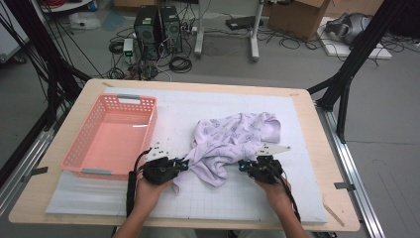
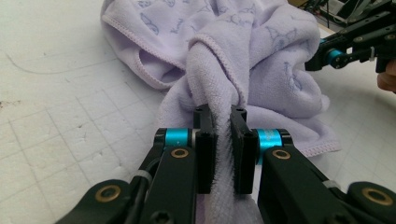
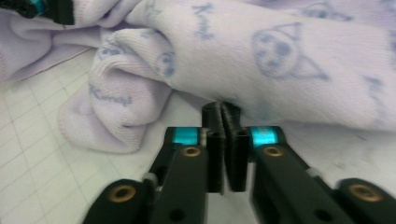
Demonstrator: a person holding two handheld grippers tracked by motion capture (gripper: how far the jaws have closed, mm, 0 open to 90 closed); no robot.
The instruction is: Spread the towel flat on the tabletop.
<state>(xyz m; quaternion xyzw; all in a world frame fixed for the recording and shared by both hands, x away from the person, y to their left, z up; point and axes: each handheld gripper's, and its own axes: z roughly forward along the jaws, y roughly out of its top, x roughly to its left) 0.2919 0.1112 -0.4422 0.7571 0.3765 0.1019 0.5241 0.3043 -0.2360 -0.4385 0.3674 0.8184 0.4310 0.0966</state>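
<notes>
Towel [image 1: 233,136] bunched right of the pink basket [image 1: 114,136] on the surface. My left gripper [image 2: 223,140] clamps its near-left fold; right gripper [image 3: 226,140] sits clenched and empty just off its near-right edge, towel straight ahead.

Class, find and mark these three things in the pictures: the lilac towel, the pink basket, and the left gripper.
lilac towel [image 1: 233,134], high view, on its crumpled middle.
pink basket [image 1: 137,100], high view, on its far rim.
left gripper [image 2: 223,116], left gripper view, midway between its fingertips, pinching a towel fold.
</notes>
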